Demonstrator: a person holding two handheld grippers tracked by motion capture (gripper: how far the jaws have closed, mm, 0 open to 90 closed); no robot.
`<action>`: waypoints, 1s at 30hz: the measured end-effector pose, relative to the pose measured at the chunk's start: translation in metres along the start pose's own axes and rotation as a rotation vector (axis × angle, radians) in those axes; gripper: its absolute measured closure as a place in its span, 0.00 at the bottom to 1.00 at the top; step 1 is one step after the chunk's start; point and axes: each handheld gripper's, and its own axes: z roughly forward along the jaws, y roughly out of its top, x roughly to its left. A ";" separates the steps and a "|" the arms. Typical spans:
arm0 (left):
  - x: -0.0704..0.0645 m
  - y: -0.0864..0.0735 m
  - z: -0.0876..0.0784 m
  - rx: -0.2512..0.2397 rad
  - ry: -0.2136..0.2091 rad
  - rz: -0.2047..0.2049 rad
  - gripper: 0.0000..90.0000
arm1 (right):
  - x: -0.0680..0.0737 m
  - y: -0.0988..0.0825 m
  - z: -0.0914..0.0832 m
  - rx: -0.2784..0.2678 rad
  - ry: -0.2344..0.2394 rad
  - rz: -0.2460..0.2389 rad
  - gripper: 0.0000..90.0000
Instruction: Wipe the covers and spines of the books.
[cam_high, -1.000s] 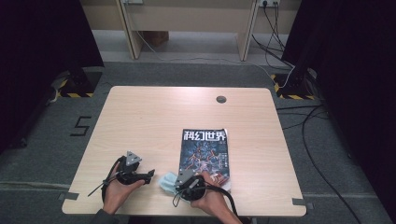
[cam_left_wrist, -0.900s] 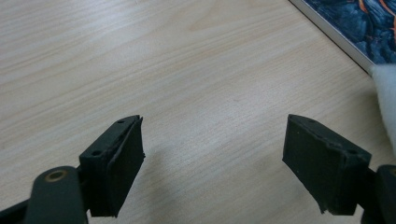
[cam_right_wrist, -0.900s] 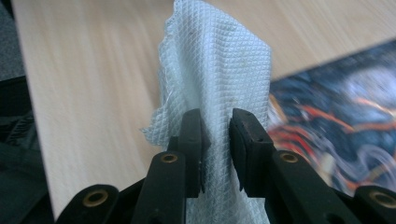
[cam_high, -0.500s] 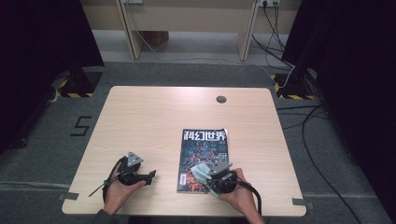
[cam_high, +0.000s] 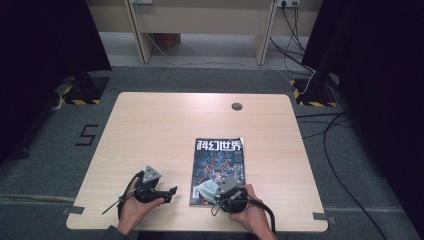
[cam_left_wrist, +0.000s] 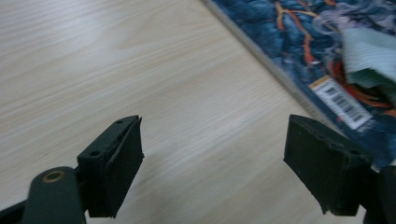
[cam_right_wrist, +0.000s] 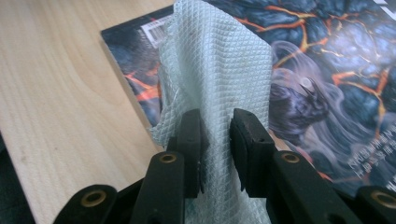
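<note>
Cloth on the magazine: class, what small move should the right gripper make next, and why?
Probably a short wipe up the cover. The right gripper is shut on the cloth, which already lies on the magazine at its near corner, with most of the cover beyond. The left gripper waits open over bare table.

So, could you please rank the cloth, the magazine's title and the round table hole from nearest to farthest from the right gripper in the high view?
1. cloth: clamped in the right gripper, on the magazine's near corner.
2. magazine's title: at the cover's far edge.
3. round table hole: near the table's far edge.
</note>
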 end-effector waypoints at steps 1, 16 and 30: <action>-0.005 0.000 0.001 -0.003 -0.008 0.006 0.21 | -0.001 0.000 0.000 -0.005 0.006 -0.001 0.82; -0.046 0.000 0.018 0.038 -0.045 0.080 0.21 | -0.016 -0.007 -0.002 -0.013 0.023 0.057 0.83; -0.049 0.001 0.018 0.040 -0.030 0.097 0.21 | -0.051 -0.028 -0.014 0.020 -0.101 0.140 0.82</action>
